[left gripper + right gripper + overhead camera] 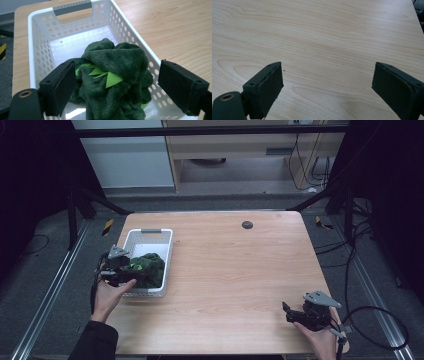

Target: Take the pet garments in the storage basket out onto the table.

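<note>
Left gripper (117, 82), jaws spread wide, hovers over a dark green plush toy (117, 72) w/ lime felt spikes, crumpled in the near end of a white perforated plastic basket (37, 50); toy's lower part is cut off. Right gripper (327, 85), also open, empty, over bare pale woodgrain table (324, 32).

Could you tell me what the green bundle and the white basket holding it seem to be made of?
Green bundle: soft plush fleece by its fuzzy nap, with smooth lighter-green pointed pieces, perhaps felt. White basket: likely moulded plastic, glossy and perforated, with a grey handle.
</note>
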The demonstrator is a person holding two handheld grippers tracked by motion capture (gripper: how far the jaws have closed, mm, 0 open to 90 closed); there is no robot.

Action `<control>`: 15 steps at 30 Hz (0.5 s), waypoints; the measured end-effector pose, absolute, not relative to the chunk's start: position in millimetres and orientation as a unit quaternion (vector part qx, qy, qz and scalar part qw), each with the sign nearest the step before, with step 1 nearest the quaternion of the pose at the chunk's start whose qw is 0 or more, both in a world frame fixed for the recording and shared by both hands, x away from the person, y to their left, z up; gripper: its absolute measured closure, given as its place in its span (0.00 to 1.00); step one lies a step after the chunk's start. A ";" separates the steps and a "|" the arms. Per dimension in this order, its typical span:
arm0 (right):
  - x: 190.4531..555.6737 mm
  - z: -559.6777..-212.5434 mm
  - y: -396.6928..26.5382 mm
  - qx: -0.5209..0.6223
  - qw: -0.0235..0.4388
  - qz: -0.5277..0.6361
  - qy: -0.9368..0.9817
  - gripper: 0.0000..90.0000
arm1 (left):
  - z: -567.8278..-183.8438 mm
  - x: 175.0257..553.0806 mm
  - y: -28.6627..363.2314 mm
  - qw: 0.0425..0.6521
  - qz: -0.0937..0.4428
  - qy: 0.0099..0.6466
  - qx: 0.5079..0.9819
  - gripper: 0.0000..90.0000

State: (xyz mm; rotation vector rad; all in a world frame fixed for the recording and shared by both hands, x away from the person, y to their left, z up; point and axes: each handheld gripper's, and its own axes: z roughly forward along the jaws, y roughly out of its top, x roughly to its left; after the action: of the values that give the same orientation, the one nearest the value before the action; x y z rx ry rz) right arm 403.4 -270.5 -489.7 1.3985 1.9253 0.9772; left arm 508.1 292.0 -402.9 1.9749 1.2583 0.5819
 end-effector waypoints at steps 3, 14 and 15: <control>403.6 -489.8 -270.5 0.521 0.281 0.364 0.719 0.11 | -404.4 510.7 291.0 0.355 0.224 0.486 0.766 0.15; 404.4 -490.7 -270.7 0.522 0.280 0.361 0.720 0.10 | -411.6 520.5 285.7 0.334 0.216 0.490 0.776 0.15; 404.5 -490.8 -270.6 0.523 0.279 0.361 0.720 0.10 | -412.5 521.3 285.2 0.332 0.216 0.491 0.776 0.15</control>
State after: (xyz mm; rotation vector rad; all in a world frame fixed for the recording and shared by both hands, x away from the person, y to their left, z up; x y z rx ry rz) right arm 404.5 -270.6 -490.8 1.4018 1.9322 0.9672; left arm 521.3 285.2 -412.5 2.0279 1.2822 0.5634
